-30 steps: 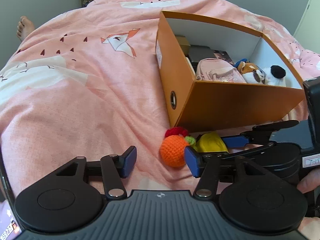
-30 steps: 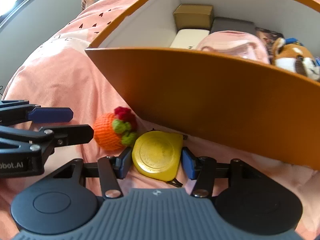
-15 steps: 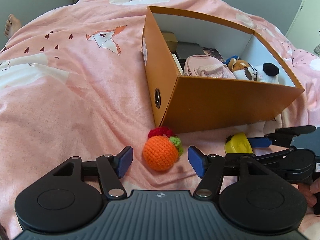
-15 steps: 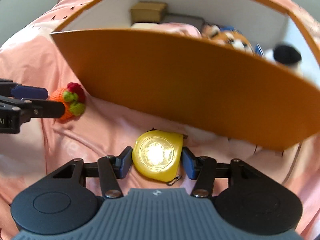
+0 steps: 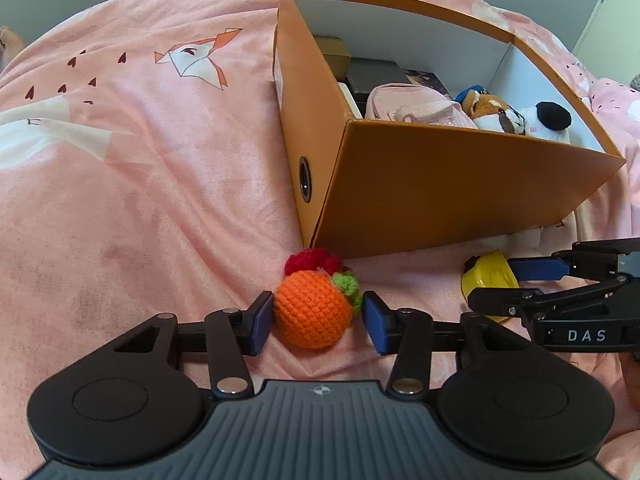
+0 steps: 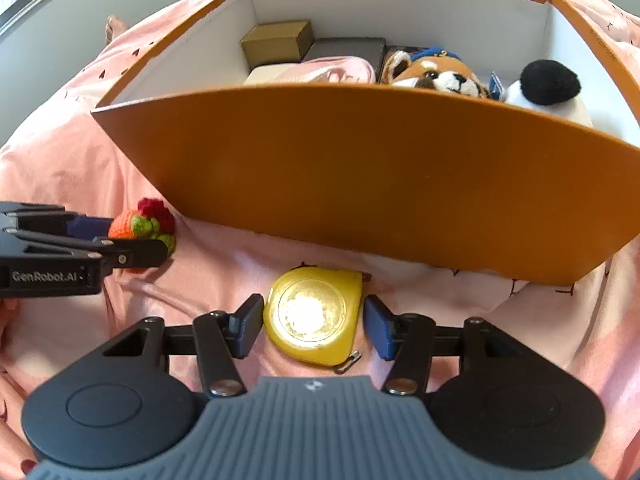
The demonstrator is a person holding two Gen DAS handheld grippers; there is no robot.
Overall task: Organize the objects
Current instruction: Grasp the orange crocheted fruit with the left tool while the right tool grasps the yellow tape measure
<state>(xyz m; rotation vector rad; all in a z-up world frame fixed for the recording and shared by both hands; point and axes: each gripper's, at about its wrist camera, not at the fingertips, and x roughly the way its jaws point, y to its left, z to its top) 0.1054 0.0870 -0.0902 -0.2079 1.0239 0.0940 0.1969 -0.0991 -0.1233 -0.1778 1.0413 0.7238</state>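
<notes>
Now both grippers sit low on the pink bedspread, each straddling its own object in front of the orange box.

The left gripper has the crocheted orange ball squarely between its blue pads; its jaws have just been closing, the left pad is at the yarn, the right pad is just beside the green tuft, and a firm squeeze I cannot confirm. Over on the right, the right gripper frames the yellow tape measure, lying flat on the bedspread just short of the box's near wall; its jaws have just eased wider, with a sliver of gap on either side, so nothing is gripped. Inside the box sit a pink pouch and plush toys.
</notes>
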